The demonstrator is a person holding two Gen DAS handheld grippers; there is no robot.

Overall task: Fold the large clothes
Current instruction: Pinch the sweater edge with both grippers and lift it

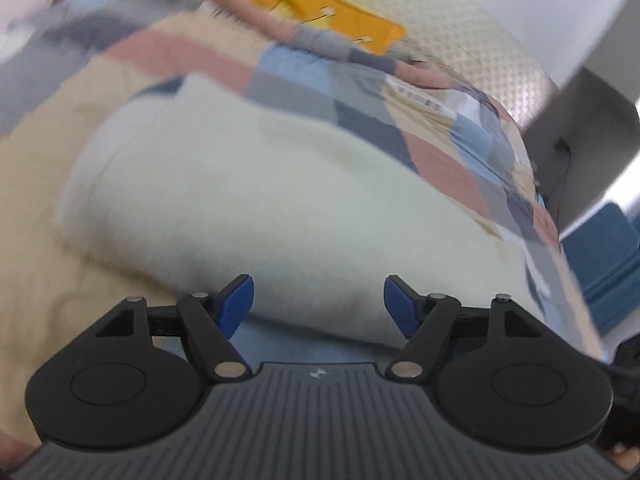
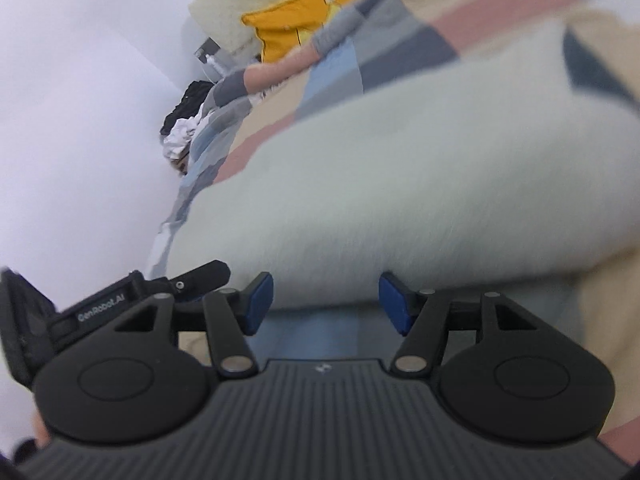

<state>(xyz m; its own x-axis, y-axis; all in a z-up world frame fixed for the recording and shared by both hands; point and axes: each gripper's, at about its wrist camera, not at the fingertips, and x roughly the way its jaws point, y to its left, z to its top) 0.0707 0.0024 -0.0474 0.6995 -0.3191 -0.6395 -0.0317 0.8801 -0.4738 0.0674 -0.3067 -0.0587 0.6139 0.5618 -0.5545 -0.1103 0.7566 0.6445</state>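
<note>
So the pale green garment (image 1: 280,184) is lying bunched across the middle of both wrist views, sitting on a patchwork bedspread (image 1: 192,56) that's filling the upper part of each frame; both shots are smeared, so edges and seams are hard to make out.

The left gripper (image 1: 319,304) is sitting at the bottom centre of its view with its blue pads (image 1: 236,304) standing apart and nothing between them; the cloth's near edge is lying just beyond the tips. Same story for the right gripper (image 2: 326,304): jaws apart, pinching nothing, fabric just past them.

My guess is the thing is looking thick and fuzzy, fleece-like, so it's going to be soft, floppy and light for its bulk; not slippery, not fragile, but it'll be sagging wherever it isn't supported. I'd be grabbing the near hem at two well-separated spots, one per gripper, taking a deep bite so the plush layer isn't sliding out.

There's a yellow cushion (image 2: 312,12) sitting near the top of the right view, well clear of the cloth.
</note>
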